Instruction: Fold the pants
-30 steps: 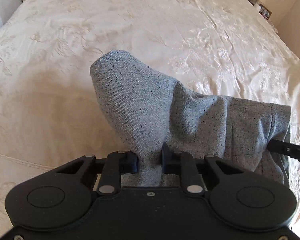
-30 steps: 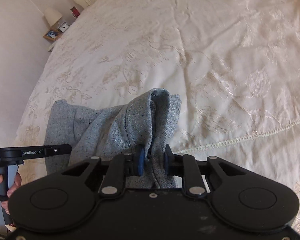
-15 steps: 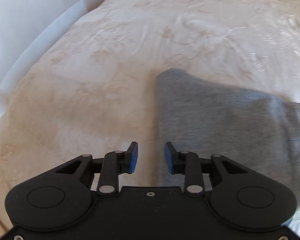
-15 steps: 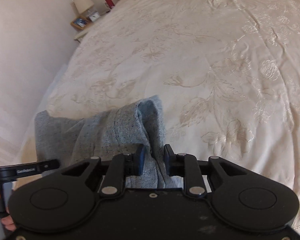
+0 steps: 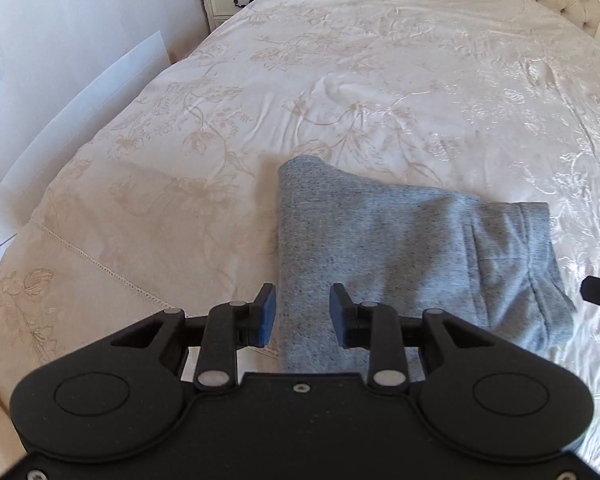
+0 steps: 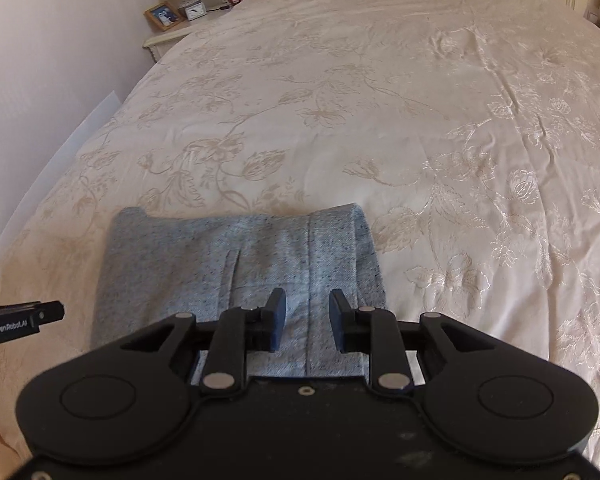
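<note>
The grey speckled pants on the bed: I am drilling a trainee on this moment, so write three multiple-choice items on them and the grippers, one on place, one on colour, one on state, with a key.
1. Where do the grey speckled woven pants lie?
A. on the bedside table
B. on the cream embroidered bedspread
C. on the floor

2. What colour are the pads on the left gripper?
A. blue
B. red
C. white

3. How is the right gripper?
A. shut on the pants
B. shut on nothing
C. open, holding nothing

Key: 1 B, the folded pants rest flat on the bedspread near its front edge. 2 A, both pads show dark blue against black fingers. 3 C, its jaws have just been opening and stand apart above the cloth.
</note>
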The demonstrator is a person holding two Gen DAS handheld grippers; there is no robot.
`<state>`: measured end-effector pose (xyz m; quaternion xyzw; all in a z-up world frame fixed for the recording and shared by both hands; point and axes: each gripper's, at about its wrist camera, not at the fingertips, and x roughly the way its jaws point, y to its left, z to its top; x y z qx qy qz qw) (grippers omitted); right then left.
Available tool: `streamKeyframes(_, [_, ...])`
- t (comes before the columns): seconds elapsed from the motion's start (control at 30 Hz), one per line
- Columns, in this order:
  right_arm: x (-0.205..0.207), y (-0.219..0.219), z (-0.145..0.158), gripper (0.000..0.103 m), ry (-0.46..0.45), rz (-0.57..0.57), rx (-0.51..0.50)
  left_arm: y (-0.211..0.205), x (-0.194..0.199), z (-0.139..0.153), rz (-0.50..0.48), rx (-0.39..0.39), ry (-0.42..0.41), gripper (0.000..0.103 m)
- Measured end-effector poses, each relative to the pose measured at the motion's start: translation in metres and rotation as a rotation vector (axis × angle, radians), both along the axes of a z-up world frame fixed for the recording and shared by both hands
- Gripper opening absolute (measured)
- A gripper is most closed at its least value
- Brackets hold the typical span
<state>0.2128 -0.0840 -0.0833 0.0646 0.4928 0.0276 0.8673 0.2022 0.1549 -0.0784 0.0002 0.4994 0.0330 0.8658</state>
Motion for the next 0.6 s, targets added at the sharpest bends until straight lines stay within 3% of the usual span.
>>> streamKeyframes(0.13, [-0.021,0.014,0.017,0.027,0.002,0.047,-0.011,-0.021,-0.016,0.017,-0.009,0.009,-0.005,0.041])
streamKeyframes(0.4, [-0.063,0.022,0.059,0.029,-0.039,0.100,-0.018,-0.043,-0.051,0.042,-0.008,-0.054,0.020,0.041])
streamKeyframes(0.6, [-0.086,0.020,0.080,0.030,-0.075,0.099,-0.008,-0.051,-0.073,0.056,-0.008,-0.027,-0.010,0.044])
